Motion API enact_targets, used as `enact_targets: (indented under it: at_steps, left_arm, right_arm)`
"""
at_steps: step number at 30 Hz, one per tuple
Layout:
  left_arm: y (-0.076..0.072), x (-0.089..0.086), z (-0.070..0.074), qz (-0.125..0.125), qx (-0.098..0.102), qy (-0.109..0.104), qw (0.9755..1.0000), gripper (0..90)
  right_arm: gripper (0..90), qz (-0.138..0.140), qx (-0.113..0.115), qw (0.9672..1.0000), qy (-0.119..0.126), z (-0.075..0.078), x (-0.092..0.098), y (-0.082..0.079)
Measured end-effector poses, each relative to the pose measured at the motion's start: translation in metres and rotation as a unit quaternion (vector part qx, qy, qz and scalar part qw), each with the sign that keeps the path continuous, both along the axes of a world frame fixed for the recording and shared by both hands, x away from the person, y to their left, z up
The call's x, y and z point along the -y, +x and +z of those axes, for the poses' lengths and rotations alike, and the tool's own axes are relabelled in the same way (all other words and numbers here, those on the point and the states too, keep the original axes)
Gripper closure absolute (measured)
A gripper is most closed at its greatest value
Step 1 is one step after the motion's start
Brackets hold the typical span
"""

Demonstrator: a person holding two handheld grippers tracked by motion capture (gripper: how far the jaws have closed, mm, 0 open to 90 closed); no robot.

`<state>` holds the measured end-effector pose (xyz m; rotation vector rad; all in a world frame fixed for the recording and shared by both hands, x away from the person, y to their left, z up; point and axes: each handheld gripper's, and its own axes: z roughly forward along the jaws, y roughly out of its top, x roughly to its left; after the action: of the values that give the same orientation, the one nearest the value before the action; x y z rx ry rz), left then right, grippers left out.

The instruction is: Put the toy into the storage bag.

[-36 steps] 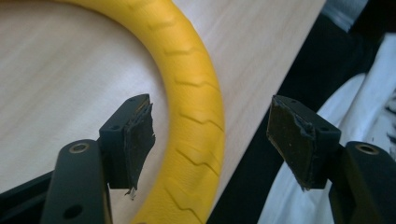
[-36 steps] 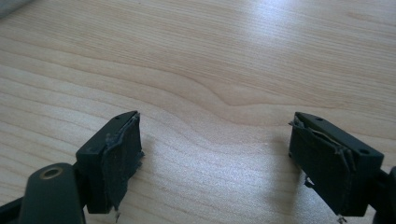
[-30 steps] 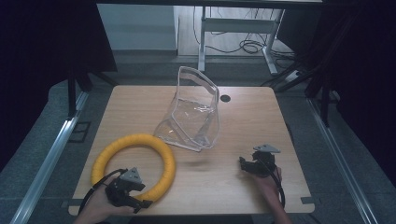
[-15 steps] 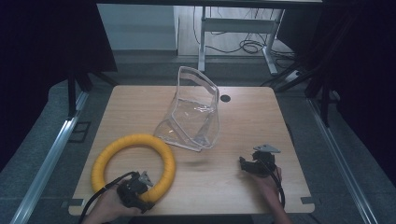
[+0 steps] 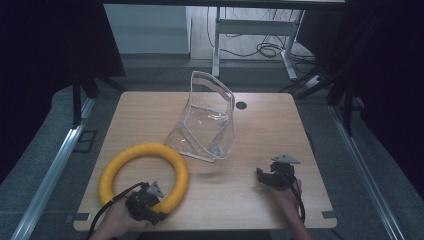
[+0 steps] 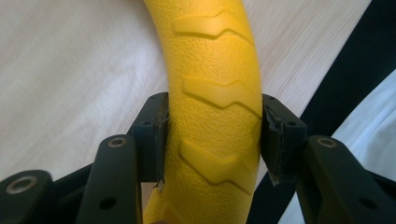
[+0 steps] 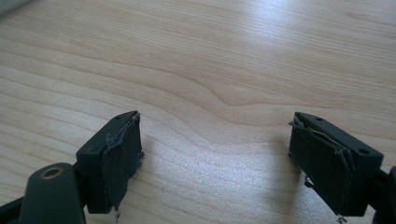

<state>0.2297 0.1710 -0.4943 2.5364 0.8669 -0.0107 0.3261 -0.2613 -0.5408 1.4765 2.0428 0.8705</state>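
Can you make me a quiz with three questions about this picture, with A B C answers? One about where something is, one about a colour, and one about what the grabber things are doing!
1. Where is the clear plastic bag?
A. middle of the table, beyond the ring
B. on the floor
C. in the right gripper

2. What colour is the ring?
A. blue
B. yellow
C. green

3. What is the left gripper doing?
A. hanging open in the air
B. gripping the bag
C. shut on the ring

Answers:
1. A, it stands mid-table on the wooden table.
2. B, it is bright yellow.
3. C, its jaws press the ring's two sides; the right gripper is open over bare wood.
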Motion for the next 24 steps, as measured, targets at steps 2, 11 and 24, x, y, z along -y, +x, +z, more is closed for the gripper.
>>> enact_targets:
  at_steps: [2,11,24]
  left_arm:
    - [0.001,-0.002,0.004,0.000,0.000,-0.013,0.9999,49.8]
    - [0.012,-0.032,0.042,0.026,0.007,-0.137,0.9903,50.4]
    - [0.025,-0.070,0.068,0.075,0.019,-0.263,0.9618,50.7]
  right_arm:
    - [17.1,0.000,0.000,1.0000,0.000,0.000,0.000,0.000]
    - [17.9,-0.002,0.000,1.0000,0.000,0.000,0.000,0.000]
    - [18.3,-0.003,0.001,1.0000,0.000,0.000,0.000,0.000]
